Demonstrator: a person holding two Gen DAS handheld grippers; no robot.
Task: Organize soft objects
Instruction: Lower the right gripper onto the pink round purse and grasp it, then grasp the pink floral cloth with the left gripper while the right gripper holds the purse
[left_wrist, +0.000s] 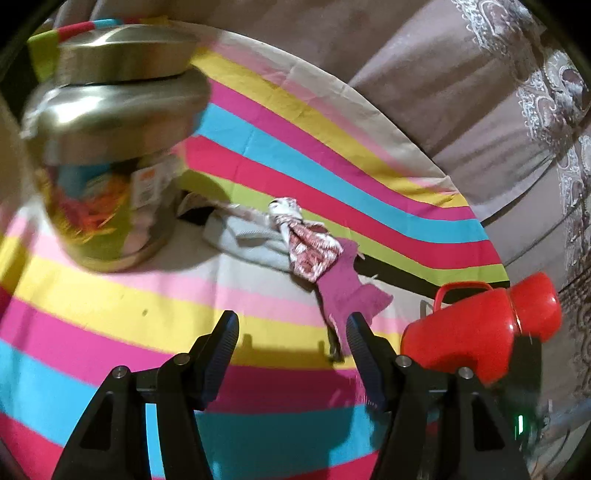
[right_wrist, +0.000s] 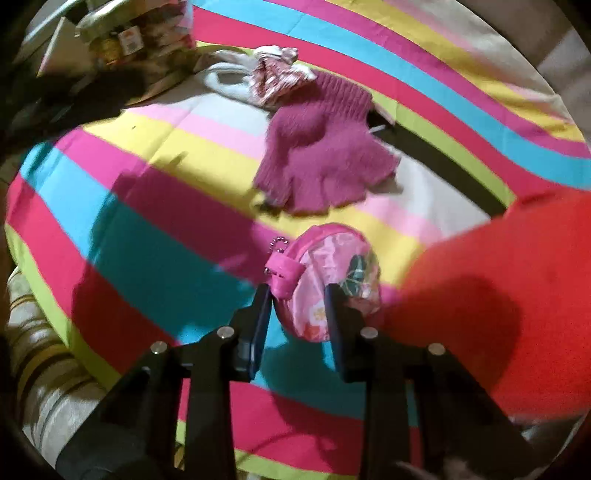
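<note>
One pink pouch (right_wrist: 325, 284) clamped in right claw (right_wrist: 297, 291), chain tab up | left claw (left_wrist: 293, 332) agape, empty

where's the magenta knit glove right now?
The magenta knit glove lies flat on the striped sheet, center of the right wrist view, beyond the held pink pouch. Its cuff touches the patterned cloth, and the red jug sits to its right.

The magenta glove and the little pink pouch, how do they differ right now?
The magenta glove is plain ribbed knit; the round pink pouch is shiny, printed, with a bead chain. The glove lies flat and untouched on the striped sheet; the pouch stands on edge between the fingers of the right gripper, which are closed on it. The glove spreads wider than the pouch. Both are pinkish and soft.
</note>
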